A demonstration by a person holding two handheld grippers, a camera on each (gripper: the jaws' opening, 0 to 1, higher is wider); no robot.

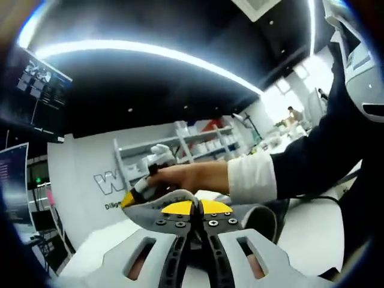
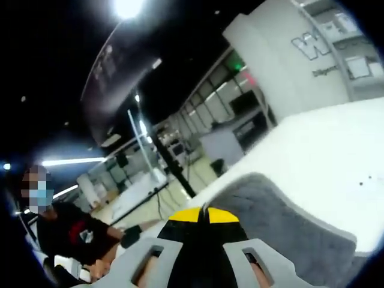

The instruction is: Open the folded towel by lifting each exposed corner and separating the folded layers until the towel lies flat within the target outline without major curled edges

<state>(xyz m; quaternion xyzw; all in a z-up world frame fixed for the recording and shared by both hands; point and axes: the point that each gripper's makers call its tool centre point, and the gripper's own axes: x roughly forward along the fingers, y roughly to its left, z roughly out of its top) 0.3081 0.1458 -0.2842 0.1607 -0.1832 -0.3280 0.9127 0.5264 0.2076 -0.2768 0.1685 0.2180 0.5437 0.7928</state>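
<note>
Towel (image 2: 282,222), grey, one item. Soft, light and limp by the look of it; expect it to drape and sag from whatever point you hold, and to slip only if the pinch is shallow. You would do best to take it at a free corner or along the outer hem, one layer only, not through the whole fold. In the right gripper view it rises as a rounded grey fold over the white table (image 2: 336,150), just beyond the jaw tips. In the left gripper view the same grey cloth (image 1: 162,204) humps up around the yellow tips, lifted clear of the table (image 1: 312,234).

Right gripper (image 2: 204,215): jaws drawn together at the yellow tips, the cloth's edge seemingly pinched between them.

Left gripper (image 1: 197,211): jaws likewise closed to a thin seam, cloth apparently caught there.

Hand (image 1: 192,177) with white cuff, reaching across behind the towel and grasping a gripper body.

Target outline: cannot tell where it lies.
</note>
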